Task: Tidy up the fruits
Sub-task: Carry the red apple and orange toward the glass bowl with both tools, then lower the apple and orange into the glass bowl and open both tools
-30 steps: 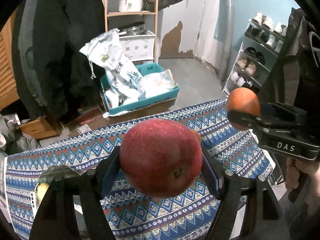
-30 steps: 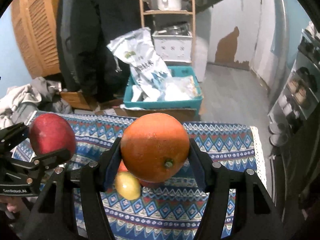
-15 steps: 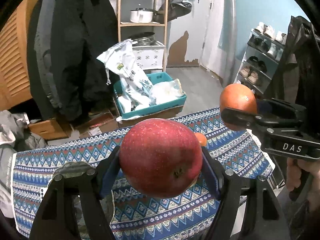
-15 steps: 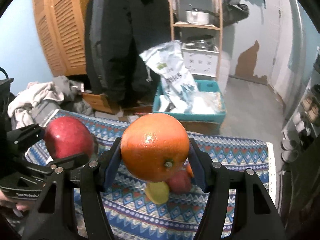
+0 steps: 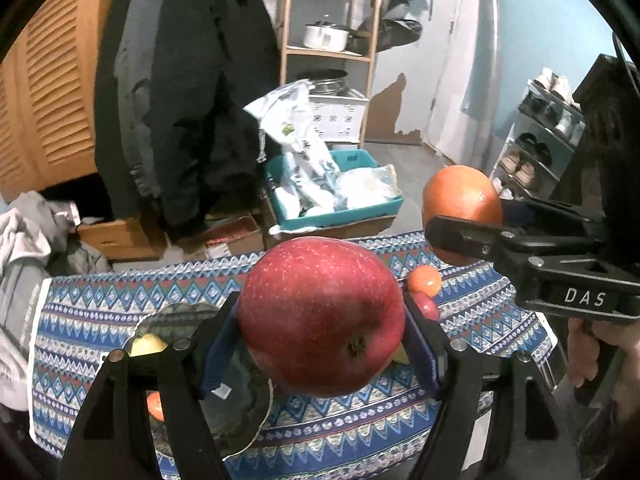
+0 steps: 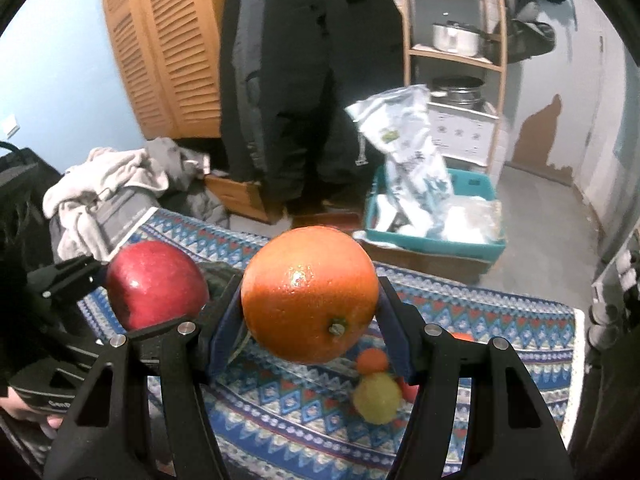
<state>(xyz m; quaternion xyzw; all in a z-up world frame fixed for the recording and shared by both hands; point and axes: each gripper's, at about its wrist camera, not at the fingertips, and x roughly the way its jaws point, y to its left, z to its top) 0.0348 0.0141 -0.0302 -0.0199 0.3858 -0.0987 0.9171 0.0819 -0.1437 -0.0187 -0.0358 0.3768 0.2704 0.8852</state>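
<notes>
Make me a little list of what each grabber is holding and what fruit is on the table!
left gripper: shut on the red apple
right gripper: shut on the big orange
both fruits: held up above the patterned tablecloth
on the cloth: yellow fruit, small orange fruit
plate: dark, under the left gripper, more fruit on it

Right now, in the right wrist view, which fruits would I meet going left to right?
Red apple in the left hand-held gripper → big orange in the right hand-held gripper → yellow fruit on the patterned cloth.
</notes>
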